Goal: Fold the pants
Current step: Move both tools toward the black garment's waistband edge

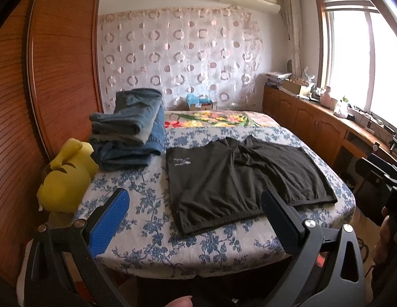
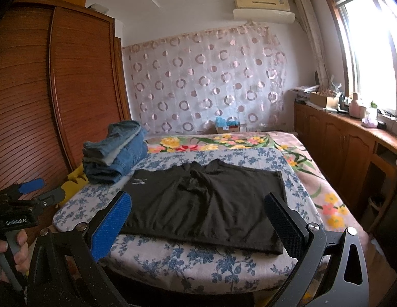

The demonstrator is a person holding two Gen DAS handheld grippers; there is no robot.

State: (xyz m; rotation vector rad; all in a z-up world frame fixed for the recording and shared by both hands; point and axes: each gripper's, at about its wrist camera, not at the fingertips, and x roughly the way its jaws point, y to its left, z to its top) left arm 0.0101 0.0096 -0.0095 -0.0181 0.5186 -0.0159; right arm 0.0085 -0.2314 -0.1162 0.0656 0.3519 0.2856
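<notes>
Black pants (image 1: 239, 176) flat on bed (image 1: 152, 204), both jaws wide and empty, yellow plush (image 1: 66, 176) clear only from left wrist.

The small white logo on the black pants (image 1: 239, 179) is too blurred to read. The yellow plush toy (image 2: 74, 179) sits mostly hidden behind the stacked jeans (image 2: 116, 151) in the right wrist view. Items crowding the far right surface (image 1: 326, 107) are too small to identify. The bed (image 2: 173, 261) is cut off by its near edge.
</notes>
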